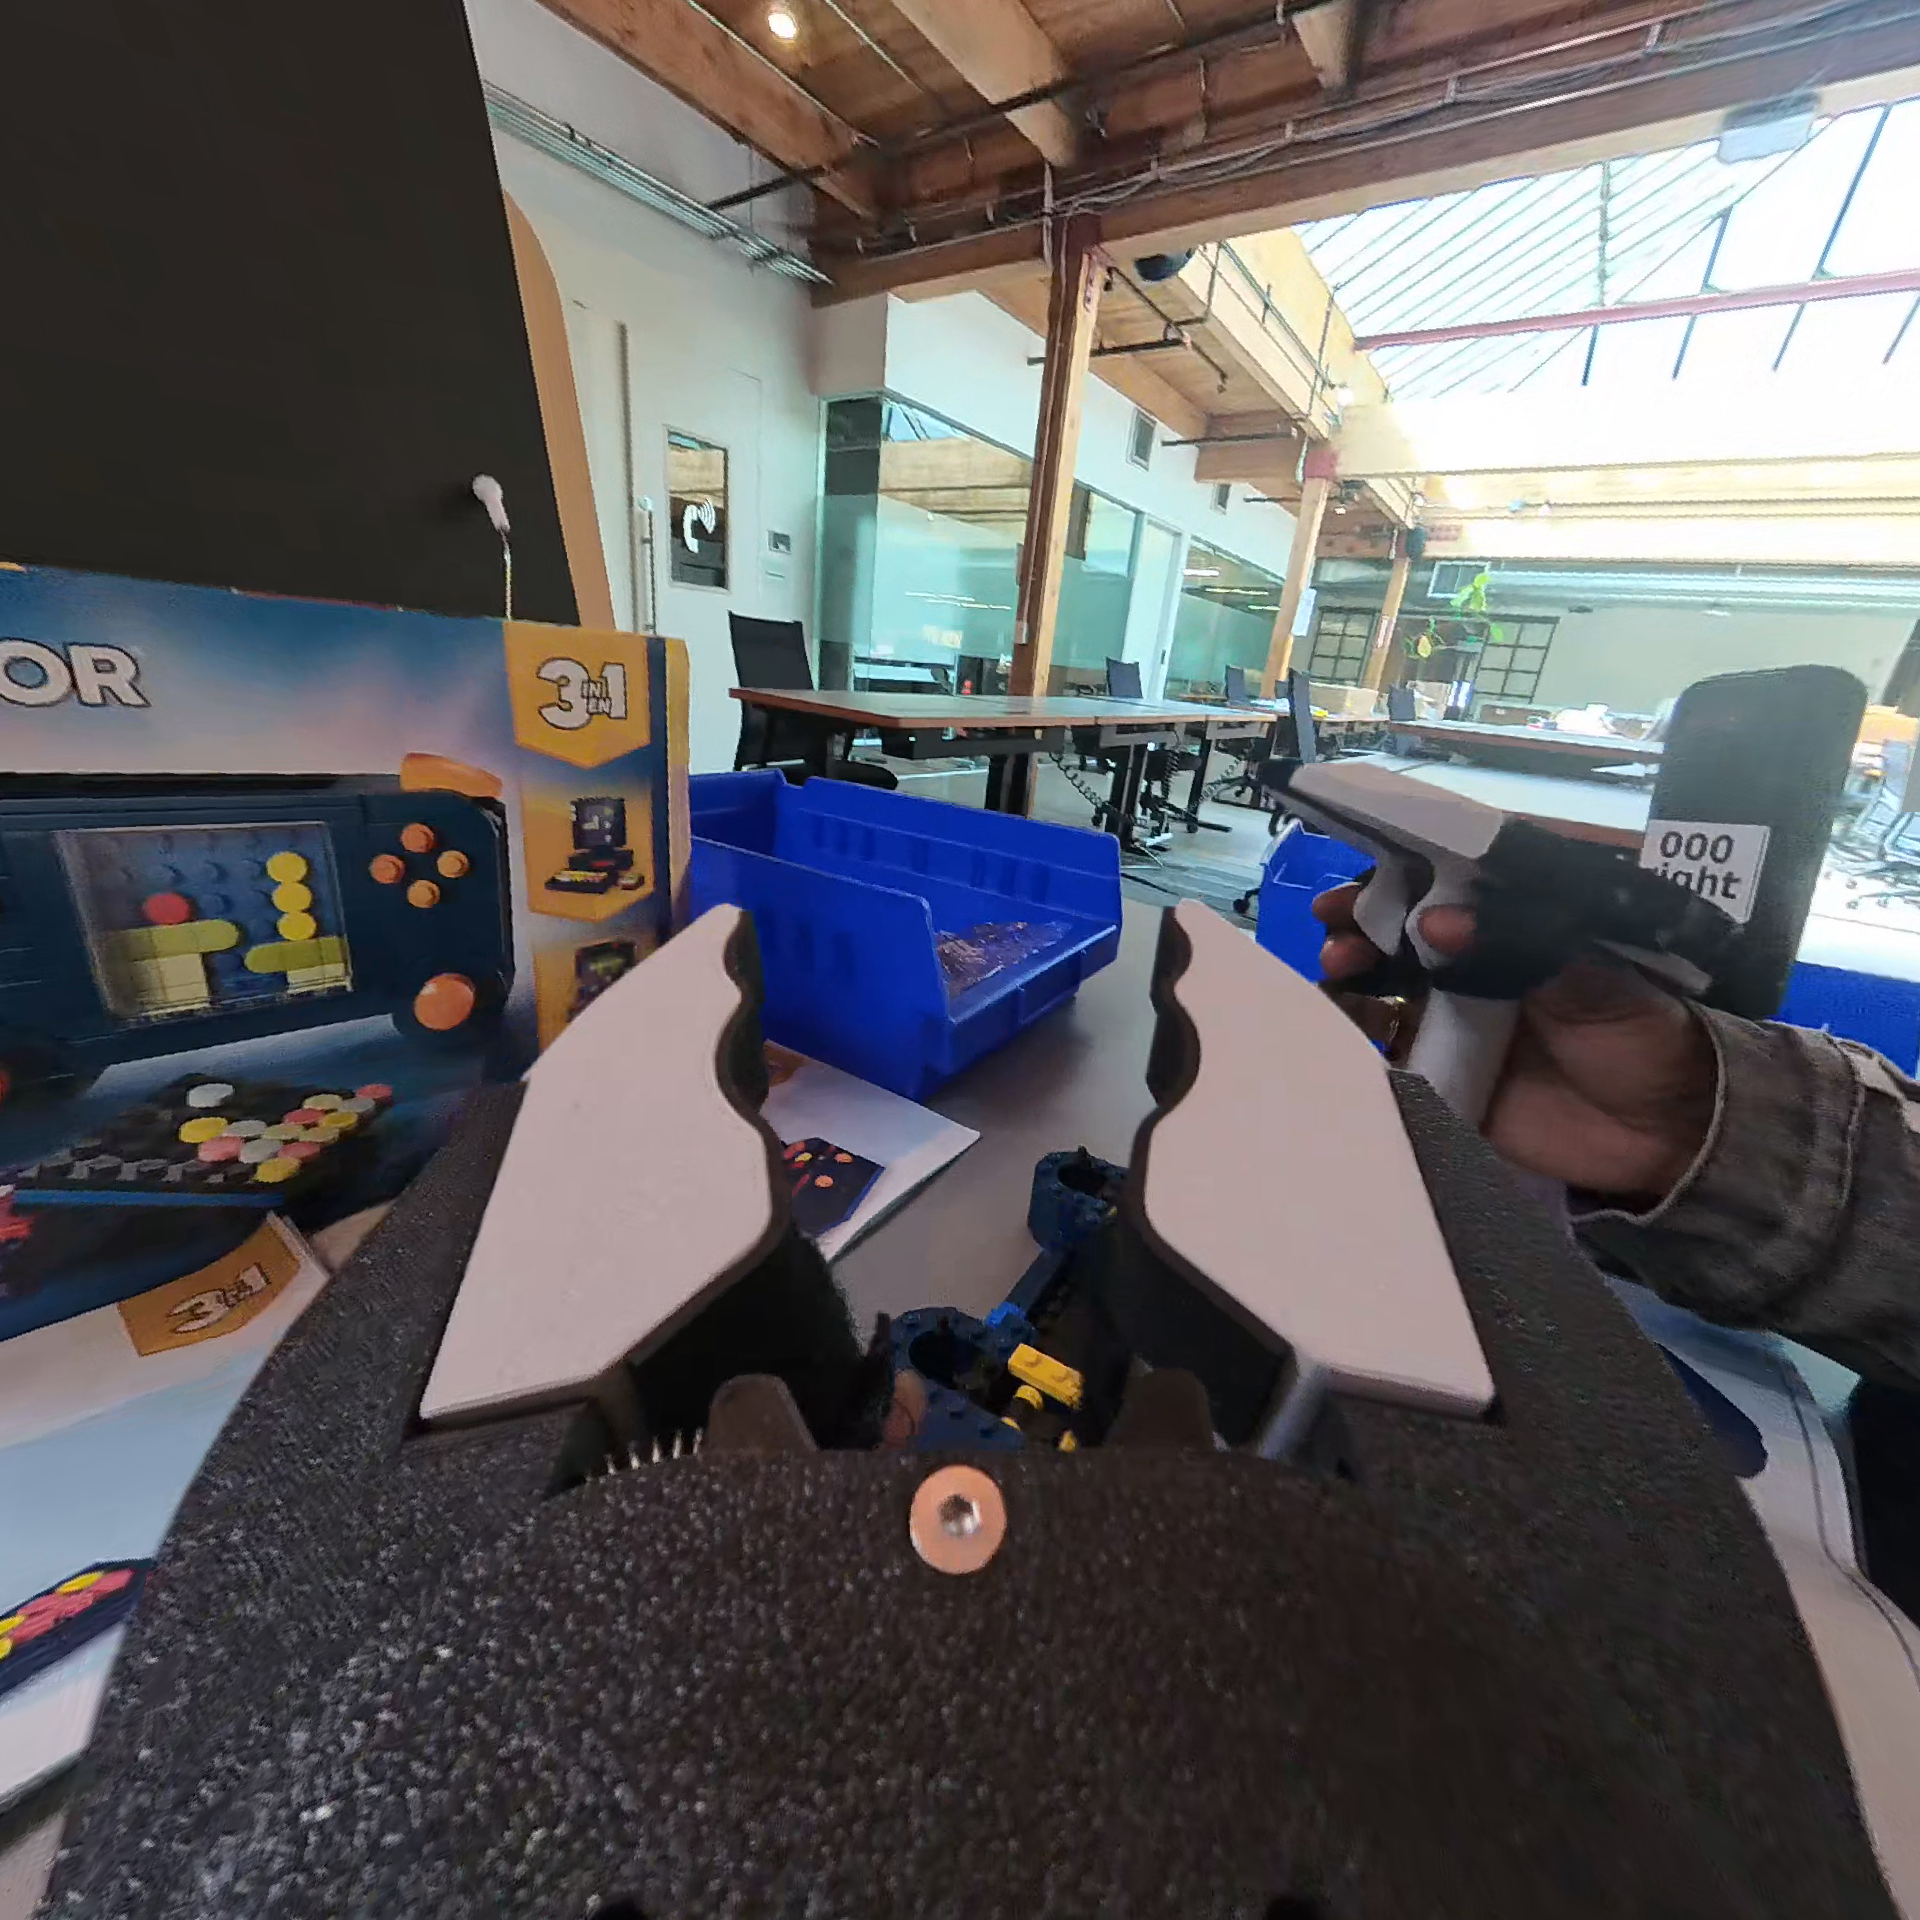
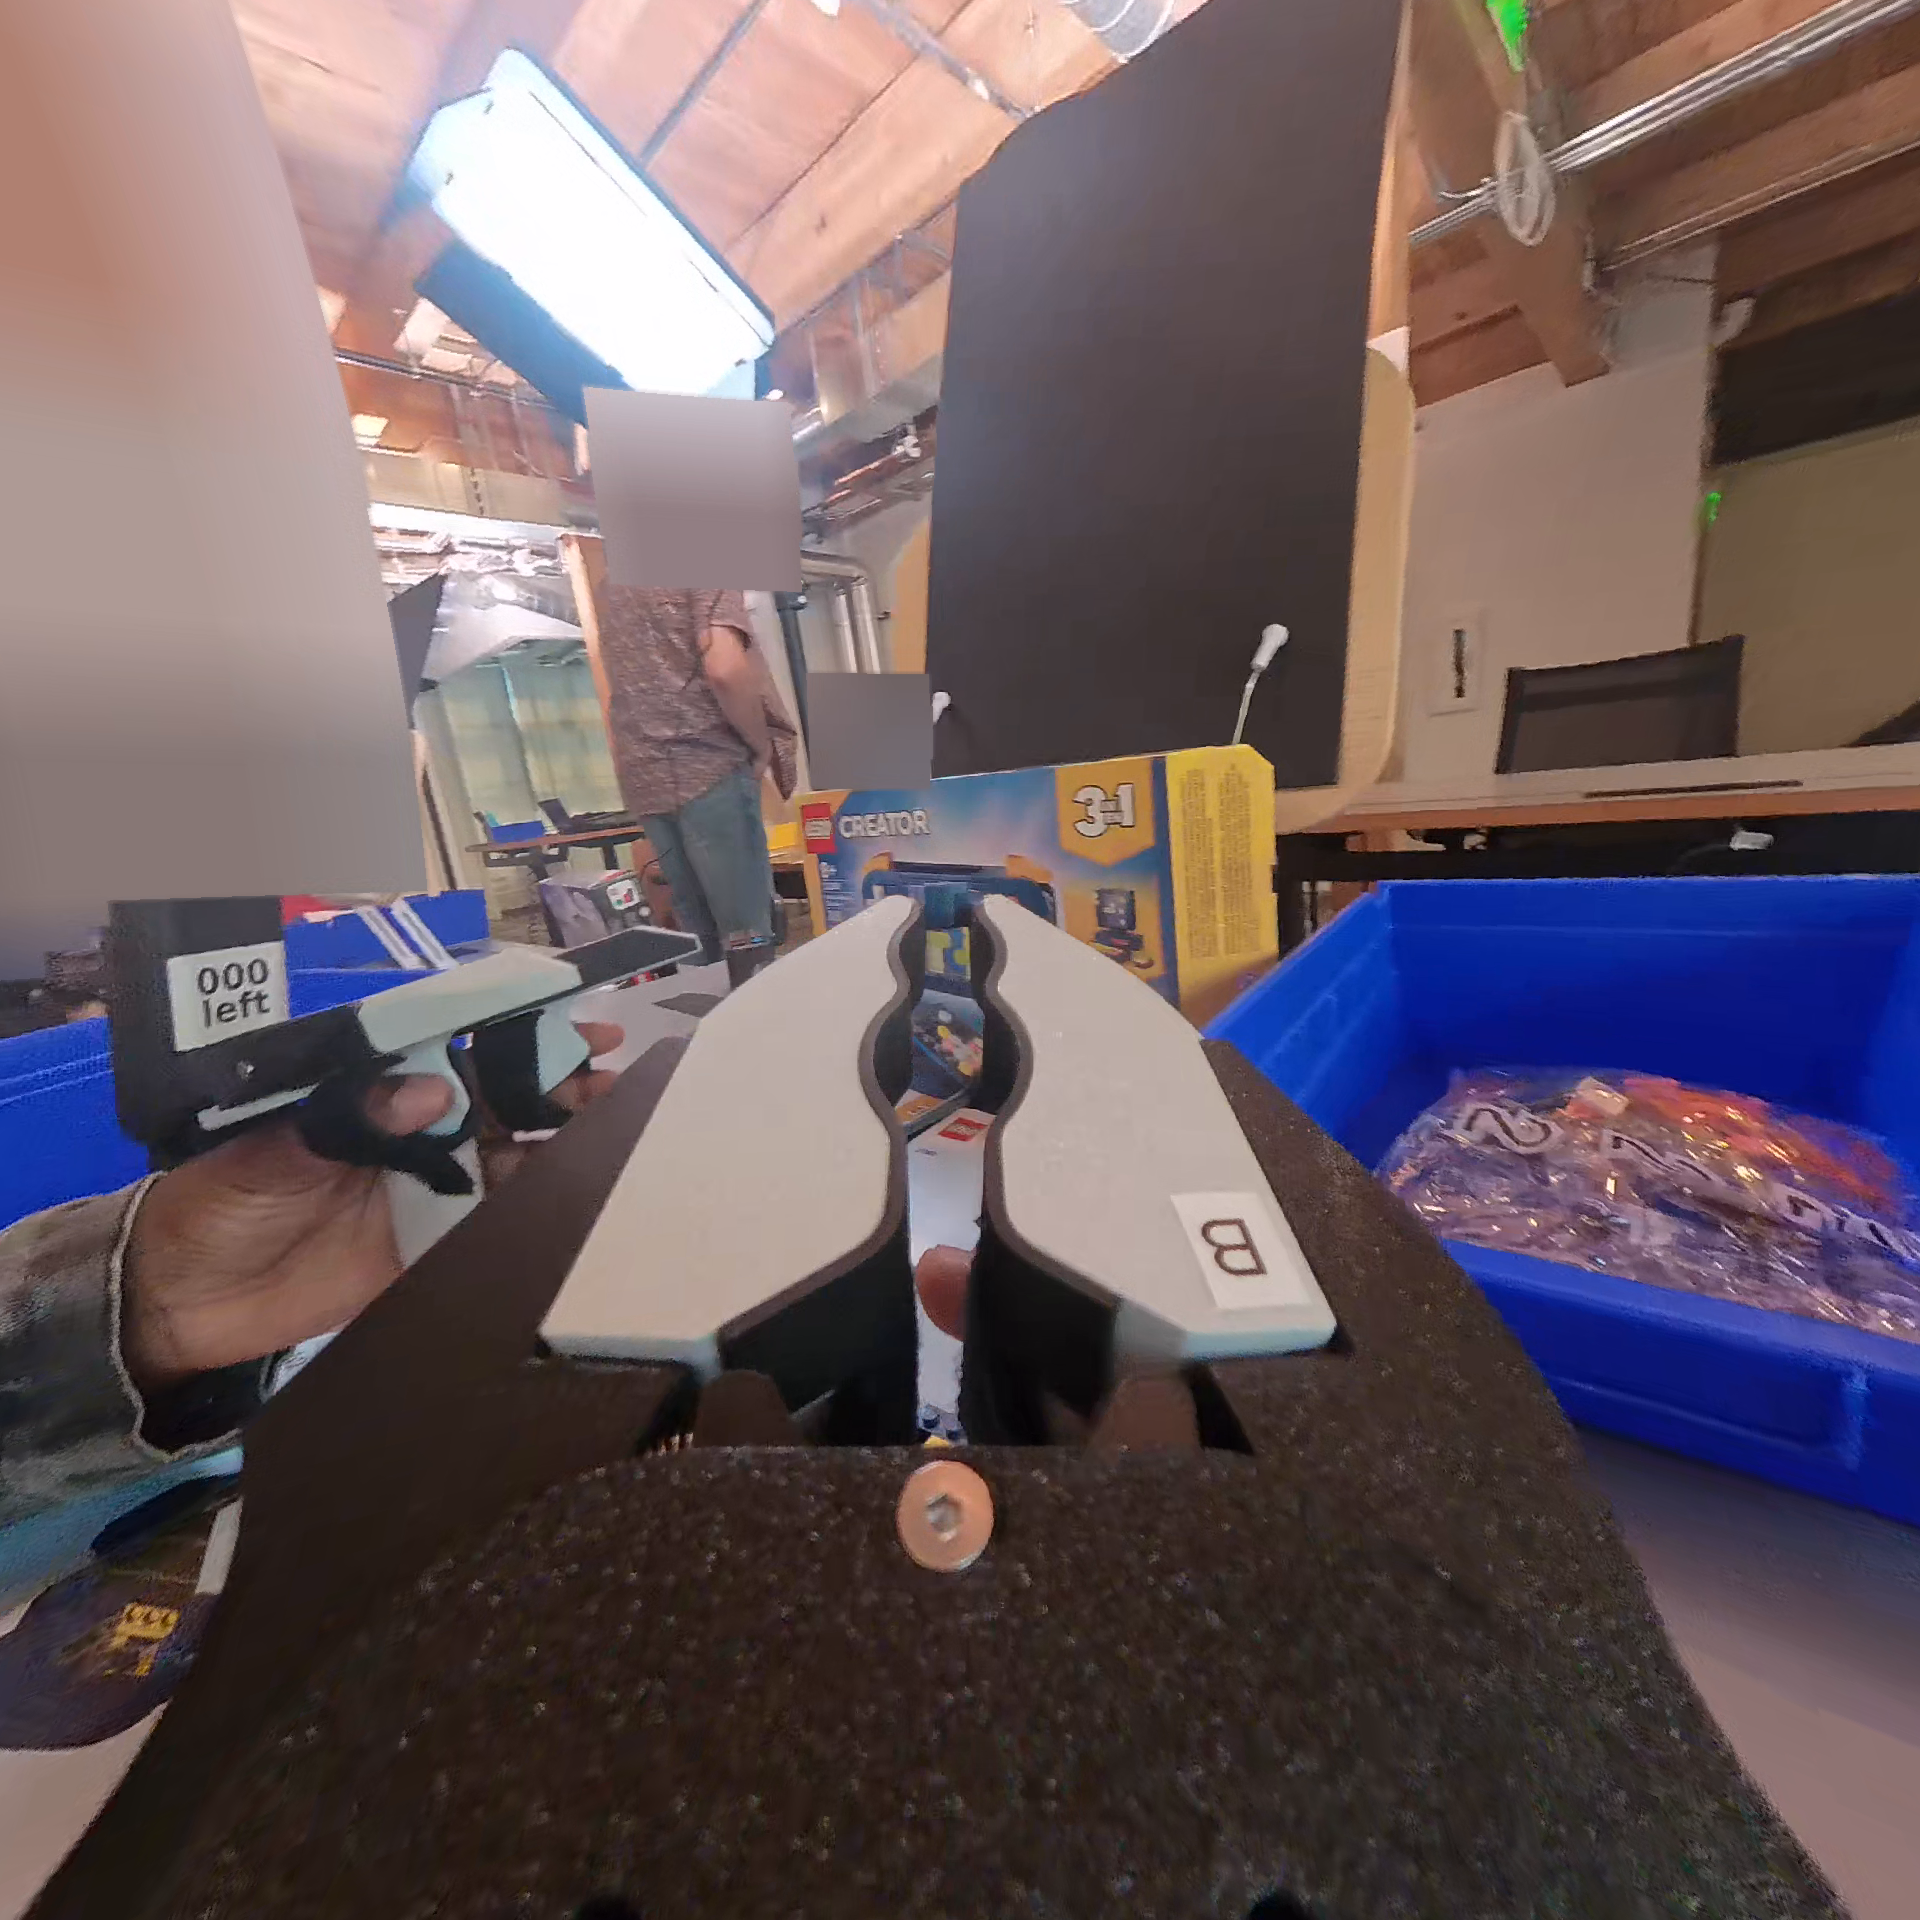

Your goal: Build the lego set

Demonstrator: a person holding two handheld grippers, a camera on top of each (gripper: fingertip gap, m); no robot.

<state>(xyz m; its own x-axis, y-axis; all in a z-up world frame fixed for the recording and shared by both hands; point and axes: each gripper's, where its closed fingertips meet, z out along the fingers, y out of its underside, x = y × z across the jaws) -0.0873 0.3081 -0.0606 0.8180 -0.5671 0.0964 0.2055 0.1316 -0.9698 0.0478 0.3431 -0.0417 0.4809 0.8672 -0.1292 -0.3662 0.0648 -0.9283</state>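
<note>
Left tool (image 1: pixel 951 966) is sprung wide with nothing in it, hanging over a blue brick build (image 1: pixel 1075 1195) just right of the box (image 1: pixel 312 883). Right tool (image 2: pixel 948 914) is clenched in front of the box, and it looks like a small blue piece (image 2: pixel 938 902) is nipped at its tips.

An open-plan office here, loft-style: exposed timber beams (image 1: pixel 935 135) and posts (image 1: pixel 1055 457) overhead, a skylight (image 1: pixel 1621 239) pouring in daylight. Rows of long desks (image 1: pixel 997 717) with black chairs (image 1: pixel 774 675) run back past glass-walled rooms (image 1: pixel 935 540). Up close it's a work table (image 1: pixel 1081 1049) with blue parts bins (image 1: pixel 894 914), a black backdrop board (image 2: pixel 1153 416) and a bright panel light (image 2: pixel 592 218).
</note>
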